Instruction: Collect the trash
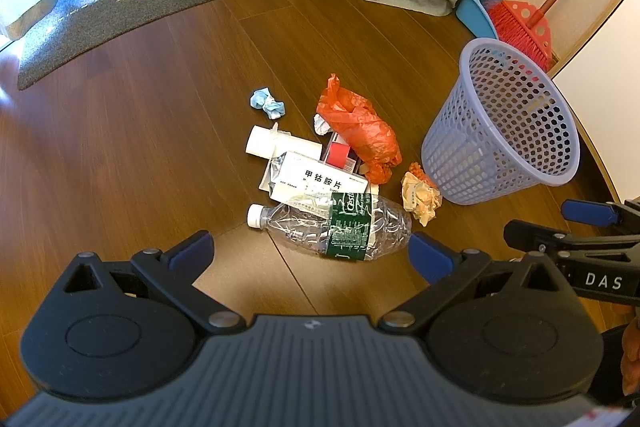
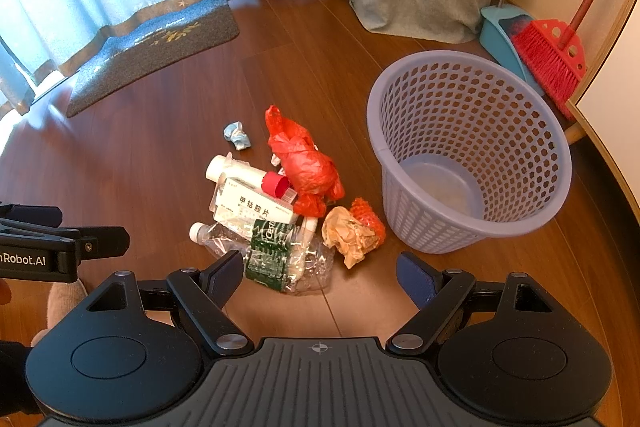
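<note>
A heap of trash lies on the wooden floor: a crushed clear bottle (image 1: 336, 225) (image 2: 280, 259) with a green label, a white medicine box (image 1: 318, 183) (image 2: 256, 207), a red plastic bag (image 1: 360, 131) (image 2: 304, 163), a beige paper wad (image 1: 420, 197) (image 2: 350, 233) and a blue crumpled wad (image 1: 267, 103) (image 2: 237, 135). A lilac mesh basket (image 1: 504, 123) (image 2: 472, 151) stands upright to the right of the heap. My left gripper (image 1: 312, 253) is open just short of the bottle. My right gripper (image 2: 320, 279) is open over the bottle's base.
A red broom (image 2: 554, 59) and blue dustpan (image 2: 504, 35) lean in the far right corner. A grey doormat (image 1: 116, 19) lies at the far left by the curtains. A socked foot (image 2: 66, 301) shows at the lower left of the right wrist view.
</note>
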A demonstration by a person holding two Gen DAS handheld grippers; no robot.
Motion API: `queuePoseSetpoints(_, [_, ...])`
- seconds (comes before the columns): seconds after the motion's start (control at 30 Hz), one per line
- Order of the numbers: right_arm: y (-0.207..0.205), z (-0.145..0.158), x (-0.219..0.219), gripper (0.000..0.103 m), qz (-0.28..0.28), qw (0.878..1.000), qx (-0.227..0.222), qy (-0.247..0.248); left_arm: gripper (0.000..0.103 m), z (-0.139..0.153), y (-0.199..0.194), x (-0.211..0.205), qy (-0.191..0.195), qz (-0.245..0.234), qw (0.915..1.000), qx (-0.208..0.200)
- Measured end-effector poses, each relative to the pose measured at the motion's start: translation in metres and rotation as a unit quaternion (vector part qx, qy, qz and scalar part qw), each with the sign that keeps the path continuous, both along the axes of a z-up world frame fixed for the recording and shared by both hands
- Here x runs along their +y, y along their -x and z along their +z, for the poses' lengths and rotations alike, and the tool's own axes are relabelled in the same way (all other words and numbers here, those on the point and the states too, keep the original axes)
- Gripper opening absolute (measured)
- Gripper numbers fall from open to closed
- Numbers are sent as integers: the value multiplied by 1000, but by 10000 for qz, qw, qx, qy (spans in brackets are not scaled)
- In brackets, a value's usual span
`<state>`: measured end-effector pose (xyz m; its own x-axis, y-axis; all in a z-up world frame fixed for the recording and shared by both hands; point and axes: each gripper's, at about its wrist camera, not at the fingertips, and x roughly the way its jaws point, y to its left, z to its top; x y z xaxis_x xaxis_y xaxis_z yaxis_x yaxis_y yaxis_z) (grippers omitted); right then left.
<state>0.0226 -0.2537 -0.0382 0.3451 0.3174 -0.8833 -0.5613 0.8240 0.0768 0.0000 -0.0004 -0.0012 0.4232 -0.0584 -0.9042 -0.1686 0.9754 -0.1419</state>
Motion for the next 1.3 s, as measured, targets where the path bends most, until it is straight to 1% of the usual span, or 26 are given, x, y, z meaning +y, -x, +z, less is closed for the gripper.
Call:
queuePoseSetpoints(0.5, [-2, 2, 1, 82, 17, 10000, 0, -29, 102, 1, 1, 1, 41, 60, 10000, -3])
queuePoseSetpoints(1.17, [-3, 5, -2, 81, 71, 9993, -38, -352, 101, 5, -3, 4, 112, 104, 9999, -22])
queuePoseSetpoints(1.3, [-6, 13, -2, 81, 80, 9989, 16, -472, 101, 13, -8, 3, 195, 125, 9997, -89])
